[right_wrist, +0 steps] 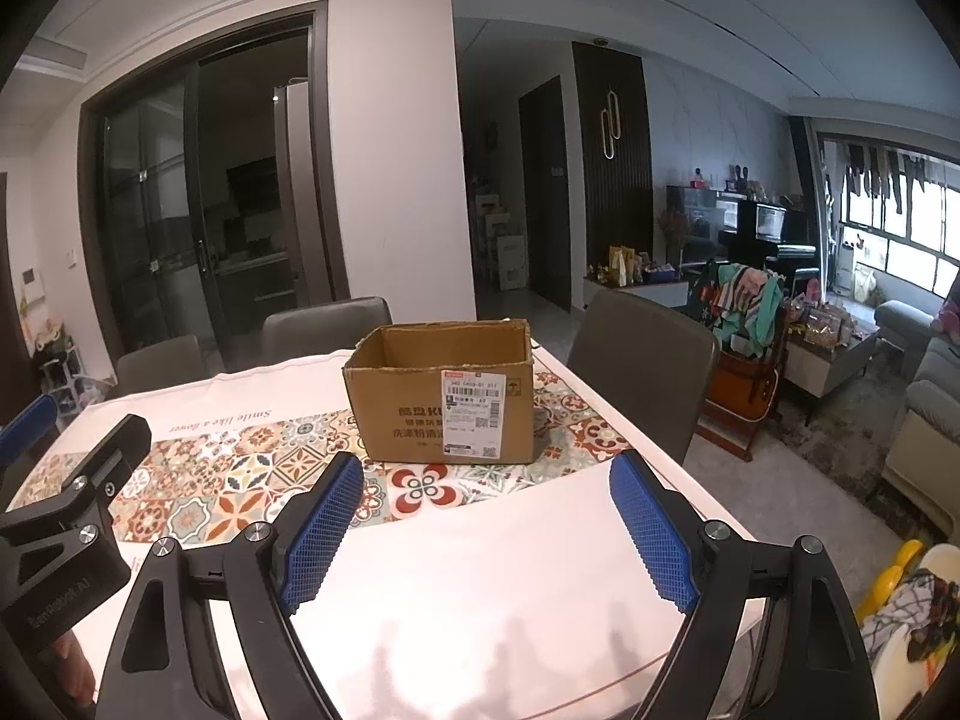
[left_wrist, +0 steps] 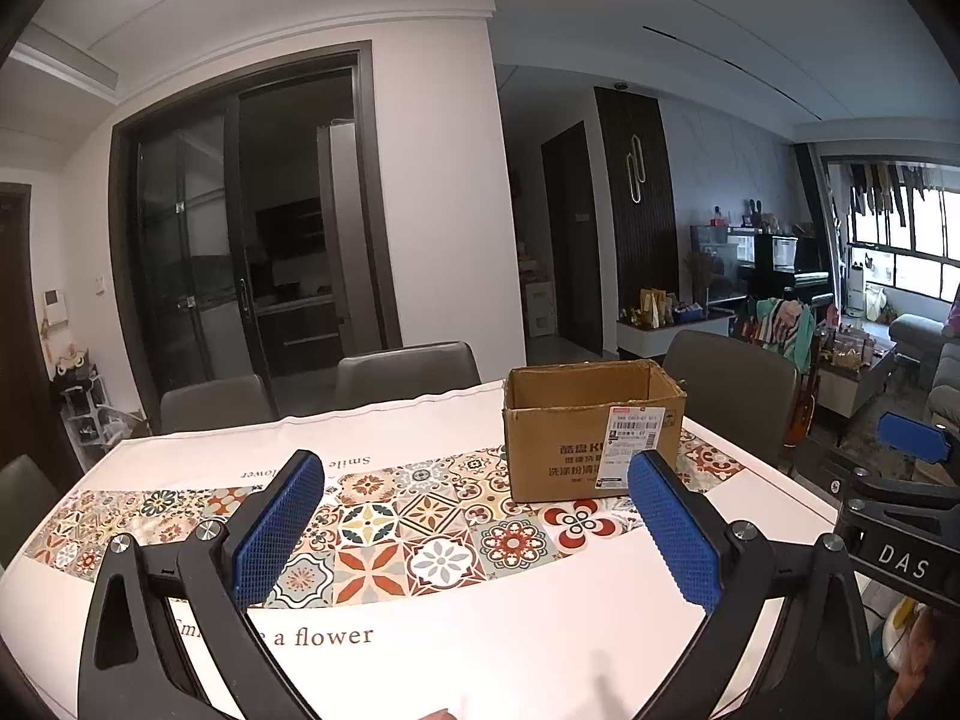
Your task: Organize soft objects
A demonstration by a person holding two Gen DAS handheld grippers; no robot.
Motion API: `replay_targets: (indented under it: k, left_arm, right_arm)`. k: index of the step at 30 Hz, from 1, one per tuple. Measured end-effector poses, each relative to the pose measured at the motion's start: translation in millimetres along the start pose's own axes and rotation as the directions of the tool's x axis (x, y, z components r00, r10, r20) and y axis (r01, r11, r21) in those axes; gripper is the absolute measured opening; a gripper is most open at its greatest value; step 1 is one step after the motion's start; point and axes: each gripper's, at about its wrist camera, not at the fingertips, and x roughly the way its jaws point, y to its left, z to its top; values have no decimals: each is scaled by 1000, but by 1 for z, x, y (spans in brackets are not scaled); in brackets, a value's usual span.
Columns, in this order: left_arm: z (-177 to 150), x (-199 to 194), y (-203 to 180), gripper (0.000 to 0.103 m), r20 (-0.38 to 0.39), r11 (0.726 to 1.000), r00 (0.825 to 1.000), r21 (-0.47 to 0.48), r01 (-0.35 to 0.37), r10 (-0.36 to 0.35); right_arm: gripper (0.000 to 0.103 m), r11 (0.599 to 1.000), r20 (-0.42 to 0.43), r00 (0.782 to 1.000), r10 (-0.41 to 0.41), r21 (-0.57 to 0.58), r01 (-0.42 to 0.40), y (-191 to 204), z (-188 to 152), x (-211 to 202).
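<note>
Both claws are spread wide and hold nothing: the left gripper [left_wrist: 477, 531] and the right gripper [right_wrist: 486, 531] hover over the table [right_wrist: 480, 570]; the cardboard box [right_wrist: 444, 396] stands open just ahead of them; no soft objects show, perhaps inside it; whichever comes next, approach level and close gently.

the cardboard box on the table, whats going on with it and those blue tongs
A person holds two sets of tongs above the table. The left tongs and right tongs are both open and grip nothing. The cardboard box stands open-topped on the patterned cloth, apart from both. No soft objects show on the table, and the views do not reach the box's floor, so they may be packed already or yet to come.
</note>
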Motion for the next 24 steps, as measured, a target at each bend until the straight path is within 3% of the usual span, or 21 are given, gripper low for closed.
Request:
replay_targets:
  k: [24]
  left_arm:
    - [-8, 5, 3, 103, -10, 1000, 1000, -5, 5, -5]
  right_arm:
    - [86, 1000, -19, 1000, 8, 1, -8, 0, -2, 4]
